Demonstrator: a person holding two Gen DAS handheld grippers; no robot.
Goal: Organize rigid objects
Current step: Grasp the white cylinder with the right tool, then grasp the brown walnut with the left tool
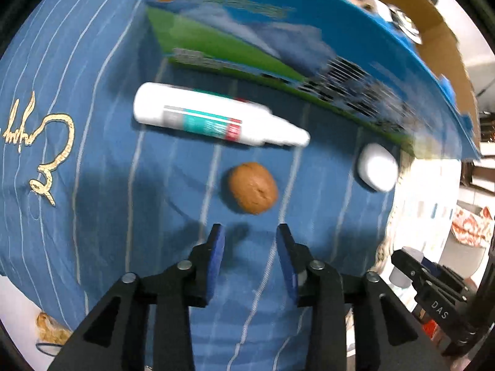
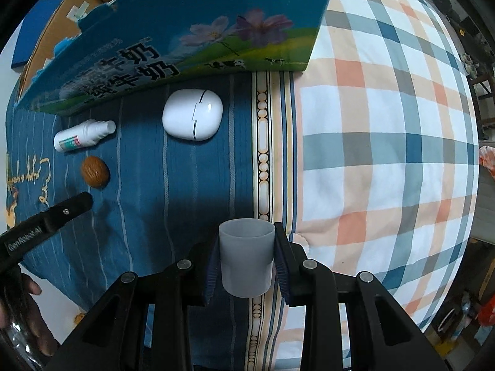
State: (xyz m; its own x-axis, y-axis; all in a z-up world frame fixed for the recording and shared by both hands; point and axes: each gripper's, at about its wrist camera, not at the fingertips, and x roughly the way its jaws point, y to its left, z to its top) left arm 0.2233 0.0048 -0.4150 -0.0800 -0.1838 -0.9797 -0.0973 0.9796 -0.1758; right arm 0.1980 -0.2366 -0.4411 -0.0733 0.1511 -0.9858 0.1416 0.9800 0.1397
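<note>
A brown walnut (image 1: 252, 187) lies on the blue striped cloth (image 1: 102, 160), just ahead of my open, empty left gripper (image 1: 250, 232). Beyond it lies a white spray bottle (image 1: 213, 116) on its side, and a white earbud case (image 1: 378, 167) to the right. My right gripper (image 2: 246, 238) is shut on a grey cup (image 2: 246, 256), held upright above the cloth. The right wrist view also shows the walnut (image 2: 95, 172), the bottle (image 2: 83, 135), the case (image 2: 192, 114) and the left gripper's finger (image 2: 65, 210).
A blue milk carton box (image 1: 278, 40) stands along the far side, also in the right wrist view (image 2: 173, 43), with a cardboard box (image 1: 427, 18) behind it. A plaid cloth (image 2: 386, 142) covers the surface to the right.
</note>
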